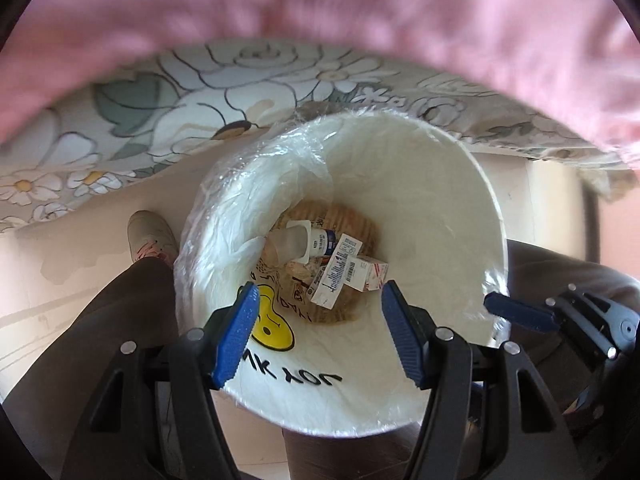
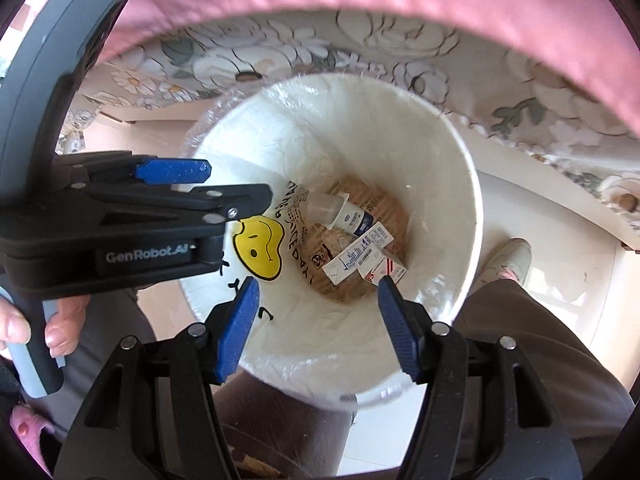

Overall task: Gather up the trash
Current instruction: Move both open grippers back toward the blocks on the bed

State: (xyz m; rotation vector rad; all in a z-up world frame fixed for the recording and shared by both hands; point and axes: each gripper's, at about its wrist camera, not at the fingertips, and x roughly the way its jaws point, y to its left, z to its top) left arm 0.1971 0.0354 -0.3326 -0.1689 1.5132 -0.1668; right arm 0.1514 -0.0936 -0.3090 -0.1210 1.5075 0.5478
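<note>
Nearest, both grippers point steeply down over the bin (image 1: 460, 208), jaws apart and empty. Directly ahead of the left gripper (image 1: 318, 332), and likewise ahead of the right gripper (image 2: 316, 326), the trash lies at the bin's bottom: a small bottle (image 1: 316, 242) and cartons (image 1: 340, 276) touching one another on a bag (image 1: 276, 324) with a yellow smiley. A hand (image 2: 24, 328) holds the left gripper's handle, seen left of the right gripper. Beyond the bin hangs a floral cloth (image 1: 200, 92), with pink fabric (image 1: 320, 8) farther off.
</note>
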